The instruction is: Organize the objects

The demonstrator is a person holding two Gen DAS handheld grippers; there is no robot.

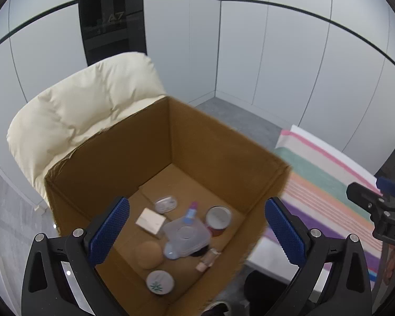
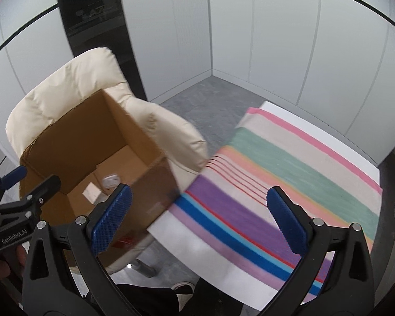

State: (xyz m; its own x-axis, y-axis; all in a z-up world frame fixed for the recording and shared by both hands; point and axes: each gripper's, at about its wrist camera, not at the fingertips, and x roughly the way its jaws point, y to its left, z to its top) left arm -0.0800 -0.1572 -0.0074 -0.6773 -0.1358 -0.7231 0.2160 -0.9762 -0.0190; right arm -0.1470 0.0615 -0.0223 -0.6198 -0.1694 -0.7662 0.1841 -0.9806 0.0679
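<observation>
An open cardboard box rests on a cream chair. On its floor lie a clear plastic lidded container, a round tin, a small white box, a tan round pad, a white round lid with a green print, a small bottle with a purple cap and a clear oval case. My left gripper hangs open over the box, holding nothing. My right gripper stands wide open and empty, over the box's right wall and the striped cloth.
A striped cloth covers a white table to the right of the box. The cream padded chair stands against grey wall panels. A person's shoe shows on the grey floor below.
</observation>
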